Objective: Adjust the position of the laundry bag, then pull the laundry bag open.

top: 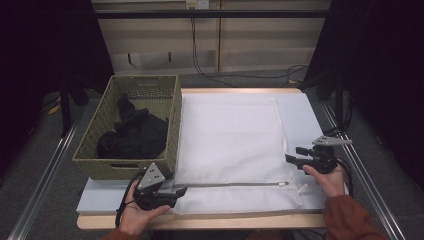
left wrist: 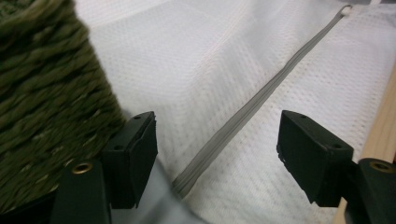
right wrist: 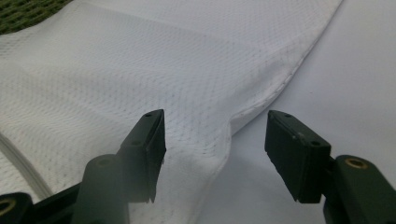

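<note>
At the far left of the high view sits a woven basket point(top: 131, 131), olive and coarse, its rope-like strands thick and twisted where my left gripper view catches one corner close up point(left wrist: 44, 93). Inside it lies a crumpled black garment point(top: 132, 135), too dark for me to make out its folds. Just below the basket's near corner I hold my left gripper point(top: 180, 191), jaws standing apart with nothing pressed between the pads; the end of a grey zipper point(left wrist: 243, 114) lies on the cloth between them, untouched. That zipper belongs to a white mesh laundry bag point(top: 230, 145), flat and rectangular, spread over the middle of the table point(top: 200, 221), whose pale wooden edge shows along the near side. From above the bag looks smooth; only my gripper views reveal its fine dotted weave. The zipper runs along the bag's near edge to a small pull point(top: 283, 184), which my left gripper view shows blurred at its top edge. At the right, my right gripper point(top: 291, 159) is also spread wide and grips nothing; a rounded, stitched corner of the bag point(right wrist: 219, 154) bulges up between its jaws, beside a smooth pale sheet point(right wrist: 345, 70). My sleeve is cut off at the bottom edge.
</note>
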`<state>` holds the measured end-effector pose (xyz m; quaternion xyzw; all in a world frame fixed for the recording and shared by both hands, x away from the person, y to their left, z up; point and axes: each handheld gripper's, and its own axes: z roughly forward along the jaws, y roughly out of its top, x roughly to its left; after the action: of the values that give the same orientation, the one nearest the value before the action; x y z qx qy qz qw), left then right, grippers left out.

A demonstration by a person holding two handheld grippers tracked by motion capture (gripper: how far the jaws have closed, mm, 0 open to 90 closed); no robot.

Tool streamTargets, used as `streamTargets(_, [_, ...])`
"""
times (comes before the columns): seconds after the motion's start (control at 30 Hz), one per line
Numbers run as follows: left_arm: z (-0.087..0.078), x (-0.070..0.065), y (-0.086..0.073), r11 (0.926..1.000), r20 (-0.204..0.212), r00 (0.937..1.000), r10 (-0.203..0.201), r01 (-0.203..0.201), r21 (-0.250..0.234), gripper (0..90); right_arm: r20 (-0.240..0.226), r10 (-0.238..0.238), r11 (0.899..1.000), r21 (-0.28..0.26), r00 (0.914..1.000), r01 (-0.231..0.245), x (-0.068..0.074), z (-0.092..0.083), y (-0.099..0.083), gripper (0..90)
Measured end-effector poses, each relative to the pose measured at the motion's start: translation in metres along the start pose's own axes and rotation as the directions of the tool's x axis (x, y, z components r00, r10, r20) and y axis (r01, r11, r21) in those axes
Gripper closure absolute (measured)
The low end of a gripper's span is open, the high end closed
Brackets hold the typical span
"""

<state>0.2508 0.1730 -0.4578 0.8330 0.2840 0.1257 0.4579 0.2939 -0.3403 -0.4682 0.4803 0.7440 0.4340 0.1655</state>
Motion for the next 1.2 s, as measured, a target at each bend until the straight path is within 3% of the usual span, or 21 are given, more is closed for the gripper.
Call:
streamTargets(0.13, [0.004, -0.003, 0.004, 0.9998, 0.012, 0.9998, 0.014, -0.014, -0.01, 25.8, -0.014, -0.006, 1.0, 0.002, 0.9999, 0.006, 0.003, -0.005, 0.0, 31.9])
streamTargets(0.33, [0.005, -0.006, 0.008, 0.9994, 0.021, 0.9996, 0.019, -0.018, -0.031, 21.7, -0.04, -0.025, 0.999, -0.03, 0.9989, 0.024, 0.015, -0.016, -0.003, 31.9])
streamTargets(0.4, [0.005, -0.005, 0.009, 0.9991, 0.024, 0.9996, 0.013, -0.012, -0.04, 18.5, -0.008, -0.049, 0.999, 0.0, 0.9988, 0.049, 0.023, -0.019, -0.004, 31.9])
streamTargets(0.47, [0.005, -0.004, 0.008, 0.9992, 0.031, 0.9995, 0.007, -0.006, -0.039, 15.4, -0.024, -0.048, 0.999, -0.024, 0.9986, 0.048, 0.028, -0.023, -0.005, 34.4])
streamTargets(0.53, [0.004, -0.004, 0.008, 0.9989, 0.029, 0.9995, 0.013, -0.012, -0.046, 15.7, -0.003, -0.069, 0.997, -0.03, 0.9976, 0.069, 0.033, -0.028, -0.006, 34.0])
streamTargets(0.63, [0.003, -0.006, 0.007, 0.9985, 0.035, 0.999, 0.028, -0.027, -0.047, 15.8, -0.031, -0.034, 0.999, -0.028, 0.9989, 0.033, 0.039, -0.034, -0.009, 38.7])
streamTargets(0.7, [0.003, -0.006, 0.007, 0.9985, 0.041, 0.9985, 0.037, -0.035, -0.042, 15.7, -0.03, -0.037, 0.999, -0.024, 0.9989, 0.036, 0.043, -0.039, -0.012, 41.6])
streamTargets(0.77, [0.005, -0.007, 0.007, 0.9984, 0.036, 0.9987, 0.035, -0.034, -0.044, 15.6, -0.083, -0.026, 1.0, -0.011, 0.9962, 0.025, 0.045, -0.043, -0.014, 44.9])
streamTargets(0.97, [0.008, -0.01, 0.008, 0.9982, 0.036, 0.9985, 0.042, -0.041, -0.044, 16.1, -0.102, -0.011, 1.0, 0.008, 0.9948, 0.012, 0.045, -0.049, -0.024, 45.9])
streamTargets(1.2, [0.005, -0.007, 0.008, 0.9984, 0.001, 0.9993, 0.038, -0.038, -0.041, 18.1, -0.098, -0.005, 0.999, 0.033, 0.9951, 0.009, 0.041, -0.052, -0.033, 51.1])
